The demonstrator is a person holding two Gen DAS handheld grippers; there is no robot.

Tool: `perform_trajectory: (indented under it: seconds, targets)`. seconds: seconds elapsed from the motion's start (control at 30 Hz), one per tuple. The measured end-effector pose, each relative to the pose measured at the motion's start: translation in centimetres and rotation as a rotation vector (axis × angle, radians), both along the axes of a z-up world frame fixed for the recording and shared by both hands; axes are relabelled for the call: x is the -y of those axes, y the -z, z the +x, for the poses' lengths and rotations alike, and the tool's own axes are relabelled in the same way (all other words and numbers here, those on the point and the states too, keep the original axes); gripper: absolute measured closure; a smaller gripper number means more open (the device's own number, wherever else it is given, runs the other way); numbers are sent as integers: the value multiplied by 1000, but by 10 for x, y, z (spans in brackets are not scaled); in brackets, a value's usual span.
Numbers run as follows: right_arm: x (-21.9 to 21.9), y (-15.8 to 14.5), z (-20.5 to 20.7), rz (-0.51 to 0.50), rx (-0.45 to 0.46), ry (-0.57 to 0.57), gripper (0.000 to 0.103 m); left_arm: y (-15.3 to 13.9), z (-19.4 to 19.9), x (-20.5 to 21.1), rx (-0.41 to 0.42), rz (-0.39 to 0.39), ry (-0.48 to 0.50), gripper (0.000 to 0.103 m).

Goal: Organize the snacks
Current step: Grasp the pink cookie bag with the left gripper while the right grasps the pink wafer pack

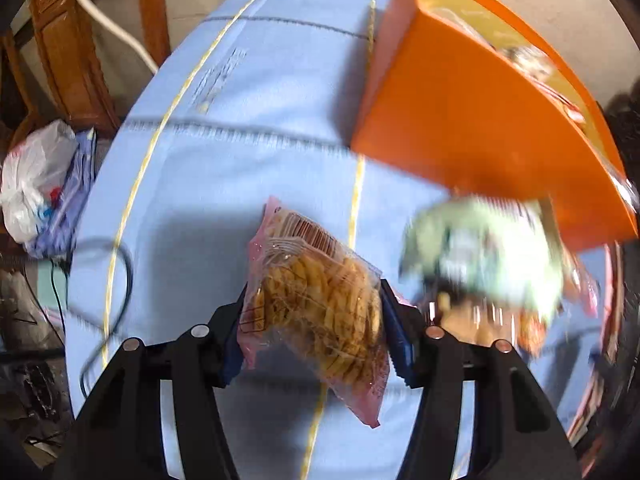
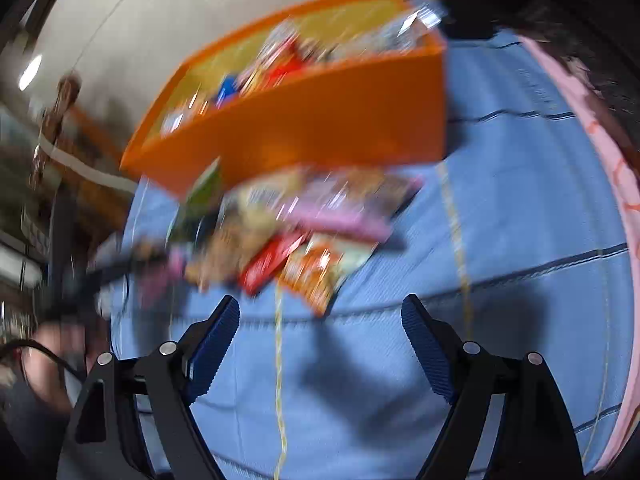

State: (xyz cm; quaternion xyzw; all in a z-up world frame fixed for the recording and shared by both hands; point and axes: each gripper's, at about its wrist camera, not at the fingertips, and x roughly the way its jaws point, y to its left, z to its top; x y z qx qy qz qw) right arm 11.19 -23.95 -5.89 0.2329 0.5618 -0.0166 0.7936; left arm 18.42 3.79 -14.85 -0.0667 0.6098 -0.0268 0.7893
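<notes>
The left gripper (image 1: 314,320), pointing steeply down, clamps a clear pink-edged bag of golden biscuits (image 1: 316,300); the right gripper (image 2: 320,336) gapes empty.

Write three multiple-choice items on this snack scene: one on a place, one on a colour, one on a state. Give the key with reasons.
1. Where does the loose snack pile lie?
A. inside the bin
B. on the cloth in front of the bin
C. on the floor

2. What colour is the bin?
A. orange
B. green
C. white

3. How is the left gripper?
A. empty
B. out of view
C. closed on a clear biscuit bag

Key: B, the packets rest on the blue tablecloth; A, its walls are orange; C, both pads press the bag.
</notes>
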Motion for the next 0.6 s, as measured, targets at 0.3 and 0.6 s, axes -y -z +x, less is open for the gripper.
perform_trajectory:
  seconds: [0.3, 0.6]
  targets:
    - [24, 22, 68, -18, -71, 151, 19, -1, -37, -2, -14, 9, 53, 47]
    - [-9, 55, 82, -116, -160, 64, 32, -12, -41, 1, 4, 27, 46, 47]
